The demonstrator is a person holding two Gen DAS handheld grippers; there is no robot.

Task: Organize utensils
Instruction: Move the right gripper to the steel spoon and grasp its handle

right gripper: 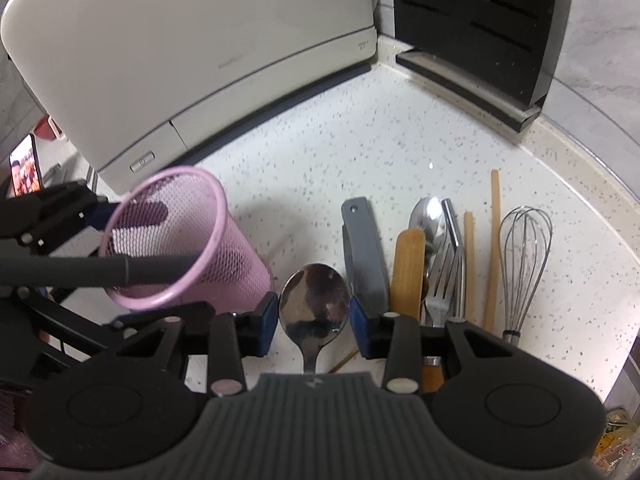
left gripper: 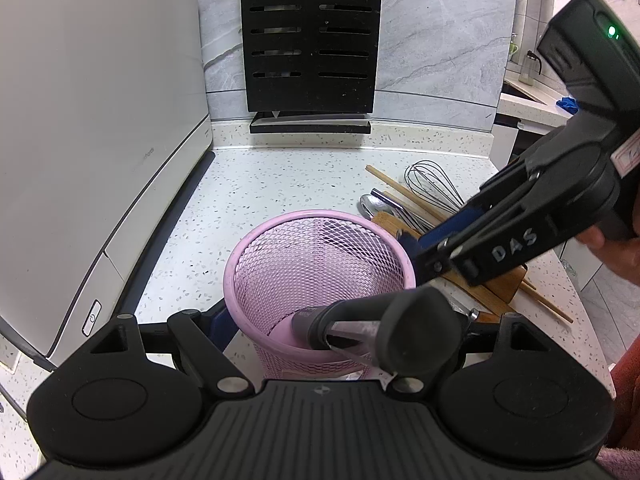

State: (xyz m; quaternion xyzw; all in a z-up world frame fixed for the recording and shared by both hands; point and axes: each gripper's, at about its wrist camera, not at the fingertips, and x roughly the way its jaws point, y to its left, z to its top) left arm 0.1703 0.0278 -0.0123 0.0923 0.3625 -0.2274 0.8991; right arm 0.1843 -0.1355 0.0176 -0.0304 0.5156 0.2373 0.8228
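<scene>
A pink mesh cup [left gripper: 316,276] stands on the speckled counter, tilted in the right wrist view [right gripper: 180,240]. My left gripper [left gripper: 340,328] is shut on the cup's near rim. A dark grey-handled utensil [left gripper: 384,328] leans in the cup, its handle sticking out over the rim [right gripper: 100,270]. My right gripper [right gripper: 314,320] is open above a large steel spoon [right gripper: 314,304] that lies between its blue pads [right gripper: 269,320]. It also shows in the left wrist view [left gripper: 424,248] just right of the cup.
Utensils lie in a row on the counter: a grey-handled tool [right gripper: 364,248], a wooden spatula [right gripper: 408,268], a spoon and fork [right gripper: 438,248], chopsticks [right gripper: 494,240] and a wire whisk [right gripper: 524,256]. A white appliance [left gripper: 92,140] stands left, a black slotted rack [left gripper: 310,36] behind.
</scene>
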